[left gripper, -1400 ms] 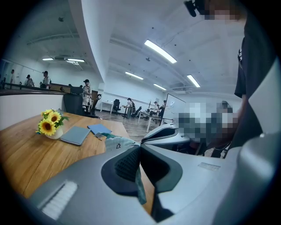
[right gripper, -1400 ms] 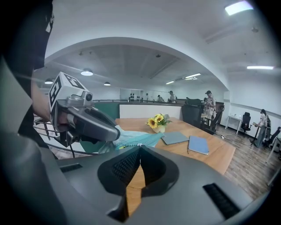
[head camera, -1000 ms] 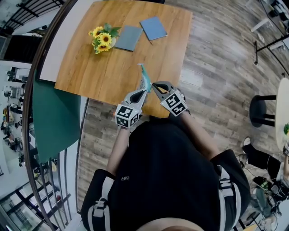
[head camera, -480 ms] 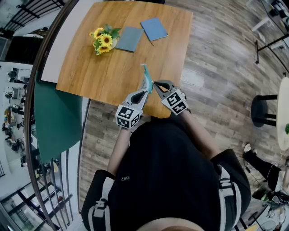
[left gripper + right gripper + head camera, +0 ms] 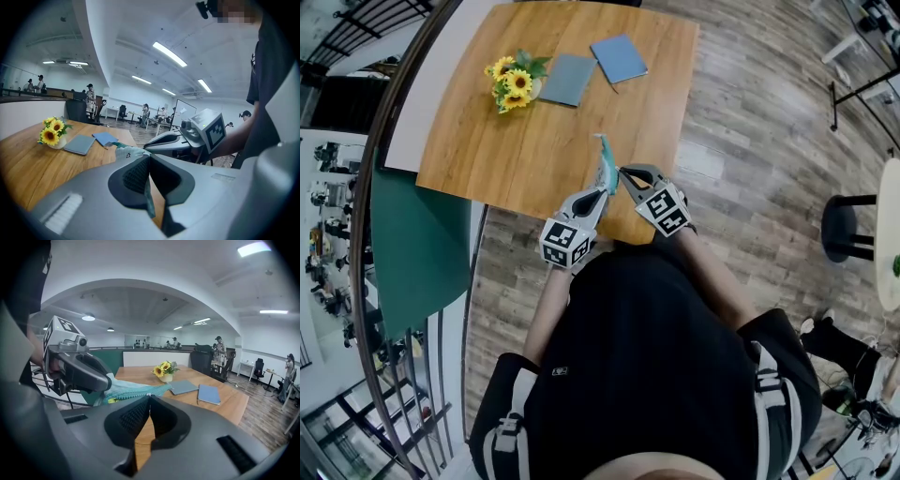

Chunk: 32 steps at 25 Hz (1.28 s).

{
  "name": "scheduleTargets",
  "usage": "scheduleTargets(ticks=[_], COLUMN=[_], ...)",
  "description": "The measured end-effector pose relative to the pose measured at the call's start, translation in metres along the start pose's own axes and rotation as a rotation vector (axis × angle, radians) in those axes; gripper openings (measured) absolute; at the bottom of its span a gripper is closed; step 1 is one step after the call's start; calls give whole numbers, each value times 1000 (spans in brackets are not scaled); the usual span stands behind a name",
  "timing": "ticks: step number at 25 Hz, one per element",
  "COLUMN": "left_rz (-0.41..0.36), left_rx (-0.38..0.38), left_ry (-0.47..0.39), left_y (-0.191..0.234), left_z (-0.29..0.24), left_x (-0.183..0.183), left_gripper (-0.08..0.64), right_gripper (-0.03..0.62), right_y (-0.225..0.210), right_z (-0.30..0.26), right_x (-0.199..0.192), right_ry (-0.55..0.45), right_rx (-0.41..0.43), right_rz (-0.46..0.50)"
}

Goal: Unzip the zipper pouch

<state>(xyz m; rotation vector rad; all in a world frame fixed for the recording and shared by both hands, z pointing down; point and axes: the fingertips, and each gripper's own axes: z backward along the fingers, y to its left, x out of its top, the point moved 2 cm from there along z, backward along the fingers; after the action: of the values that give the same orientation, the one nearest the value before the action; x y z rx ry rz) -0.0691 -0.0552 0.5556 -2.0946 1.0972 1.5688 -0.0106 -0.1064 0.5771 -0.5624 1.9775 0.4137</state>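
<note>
Jaws of the left gripper (image 5: 149,158) are clamped on a fold of the teal zipper pouch (image 5: 125,151). Those of the right gripper (image 5: 149,398) are pressed together at the pouch's near end, where any pinch is unclear. The pouch stands edge-up over the wooden table (image 5: 516,141) near its front edge, well apart from the sunflowers (image 5: 514,82).

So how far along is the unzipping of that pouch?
Done: the pouch is held up over the table in the shut left gripper. In hand: the shut right gripper sits at the zipper edge; whether it grips anything is unclear. Left: the whole zipper, which looks closed.
</note>
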Motion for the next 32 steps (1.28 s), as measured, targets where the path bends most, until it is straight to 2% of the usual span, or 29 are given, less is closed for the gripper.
scheduleTargets(ticks=[32], left_rz=[15], left_rx=[-3], left_ry=[-15], left_y=[-5], left_z=[12], left_x=[-9], left_gripper=[5], right_gripper=[6], right_y=[-15], right_z=[-2], right_x=[-3], right_ry=[16], right_rx=[-36], right_rz=[33])
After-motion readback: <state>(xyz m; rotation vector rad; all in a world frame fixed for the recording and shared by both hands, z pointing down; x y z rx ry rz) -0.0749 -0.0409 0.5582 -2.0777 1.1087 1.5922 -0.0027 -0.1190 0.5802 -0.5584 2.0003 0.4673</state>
